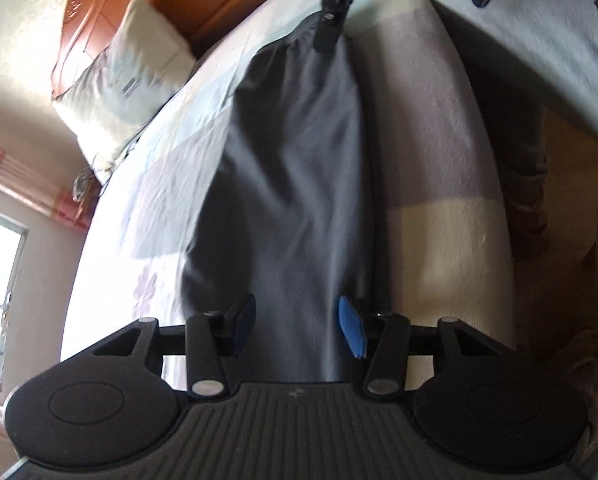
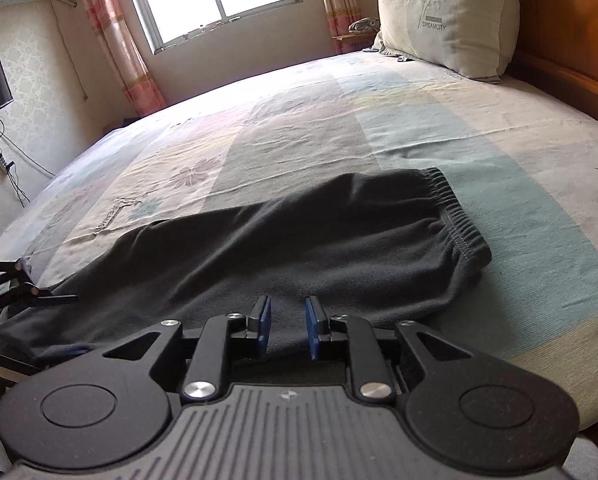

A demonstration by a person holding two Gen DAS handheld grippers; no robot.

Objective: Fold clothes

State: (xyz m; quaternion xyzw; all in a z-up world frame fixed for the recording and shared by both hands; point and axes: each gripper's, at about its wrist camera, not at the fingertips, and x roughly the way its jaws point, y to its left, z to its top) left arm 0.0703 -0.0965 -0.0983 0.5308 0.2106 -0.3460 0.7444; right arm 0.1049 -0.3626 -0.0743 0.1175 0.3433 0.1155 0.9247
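Dark trousers (image 2: 283, 248) halved lengthwise on the bed (image 2: 479, 152) | cross-folds remaining | left gripper (image 1: 295, 326) and right gripper (image 2: 286, 328) both parted, empty.

The dark trousers (image 2: 299, 240) run off the left edge, their leg ends unseen.

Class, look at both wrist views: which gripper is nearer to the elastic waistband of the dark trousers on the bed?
Right. The right gripper hovers over the trousers close to the waistband; the left gripper is over the trousers' far, opposite end.
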